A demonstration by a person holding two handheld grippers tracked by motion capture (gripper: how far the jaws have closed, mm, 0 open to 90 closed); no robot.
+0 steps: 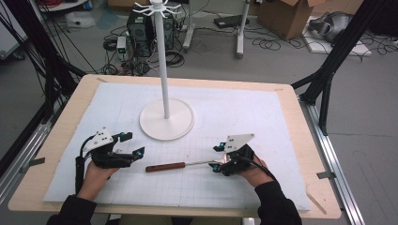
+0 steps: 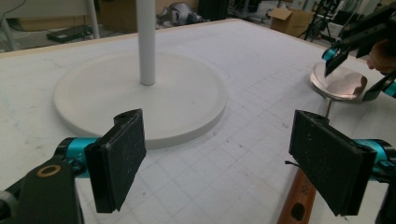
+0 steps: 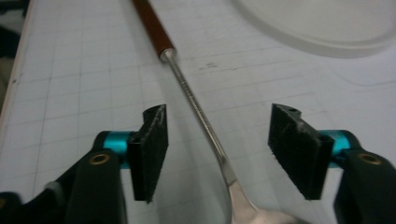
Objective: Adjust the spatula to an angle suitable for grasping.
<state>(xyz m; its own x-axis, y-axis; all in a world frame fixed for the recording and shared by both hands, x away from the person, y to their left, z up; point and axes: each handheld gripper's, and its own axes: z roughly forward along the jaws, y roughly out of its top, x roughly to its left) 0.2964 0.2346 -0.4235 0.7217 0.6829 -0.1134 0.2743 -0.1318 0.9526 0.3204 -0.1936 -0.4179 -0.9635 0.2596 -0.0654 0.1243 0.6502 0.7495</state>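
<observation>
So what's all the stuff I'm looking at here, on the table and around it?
Spoon: one, steel bowl and shaft, reddish-brown wooden handle, lying flat near the table's front, between the two tools.
Stand: one, white, round base and tall pole with hooks on top, mid-table.
Mat: one, white with a faint grid, covering the table.
Table: one, pale wood.
Cardboard box: one, brown, on the floor behind.
Cables: many, black, on the floor.
Left tool: black, open, beside the handle.
Right tool: black, open, either side of the spoon's shaft.
</observation>
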